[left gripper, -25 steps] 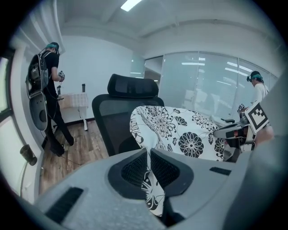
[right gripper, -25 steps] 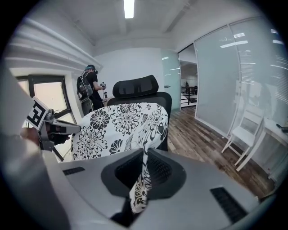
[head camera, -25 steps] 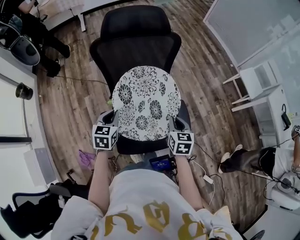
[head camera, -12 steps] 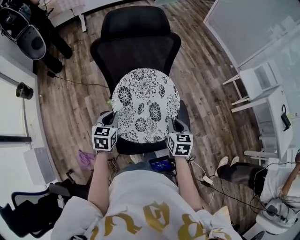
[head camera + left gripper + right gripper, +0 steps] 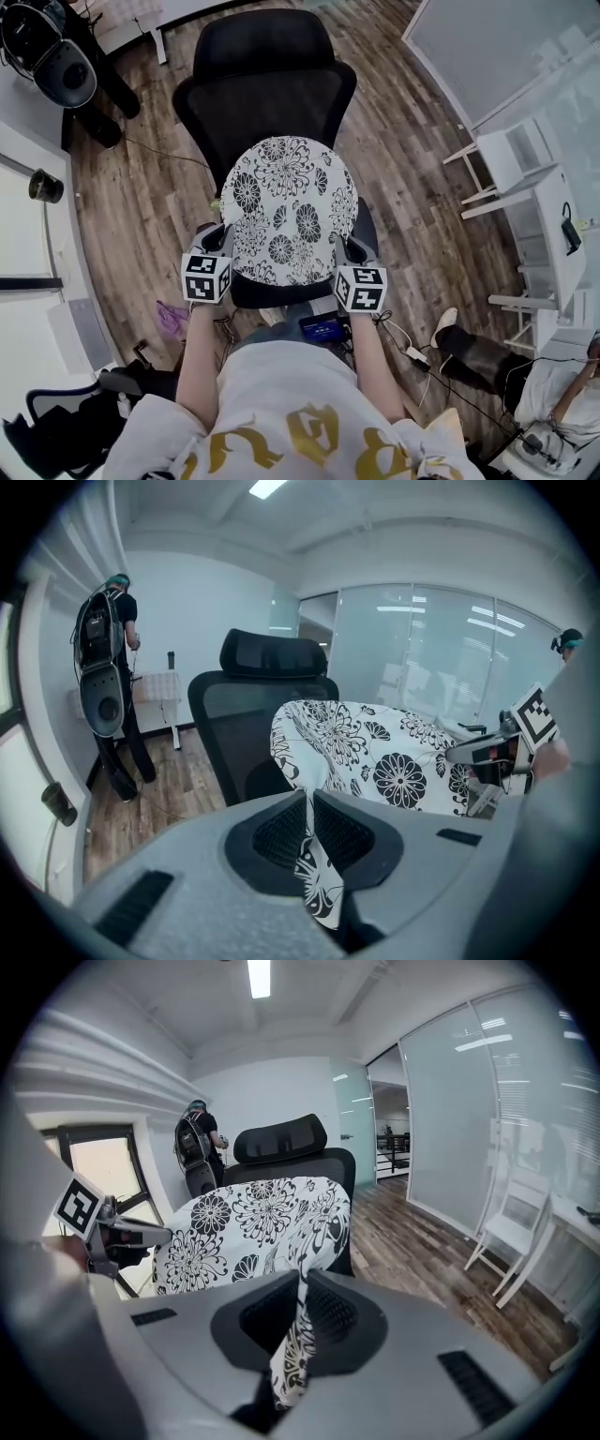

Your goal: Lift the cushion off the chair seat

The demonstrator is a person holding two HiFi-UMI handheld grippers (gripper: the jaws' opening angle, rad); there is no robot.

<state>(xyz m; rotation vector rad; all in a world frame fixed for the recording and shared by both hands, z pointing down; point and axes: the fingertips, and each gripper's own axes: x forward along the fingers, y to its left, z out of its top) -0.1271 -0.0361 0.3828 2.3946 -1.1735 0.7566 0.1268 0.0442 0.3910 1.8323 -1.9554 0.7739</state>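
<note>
Cushion (image 5: pixel 289 211) edges clamped: left gripper (image 5: pixel 223 236), right gripper (image 5: pixel 348 247).

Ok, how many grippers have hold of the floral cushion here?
2. The left gripper pinches the left edge of the floral cushion, the right gripper its right edge. Neither is hidden.

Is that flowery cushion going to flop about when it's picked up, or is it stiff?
Likely soft at the rim: the edge of the cushion pinches thin in the left gripper and the right gripper. Probably fairly firm in the middle: it spans between them without a deep sag. Seemingly light: two edge pinches appear to hold it.
</note>
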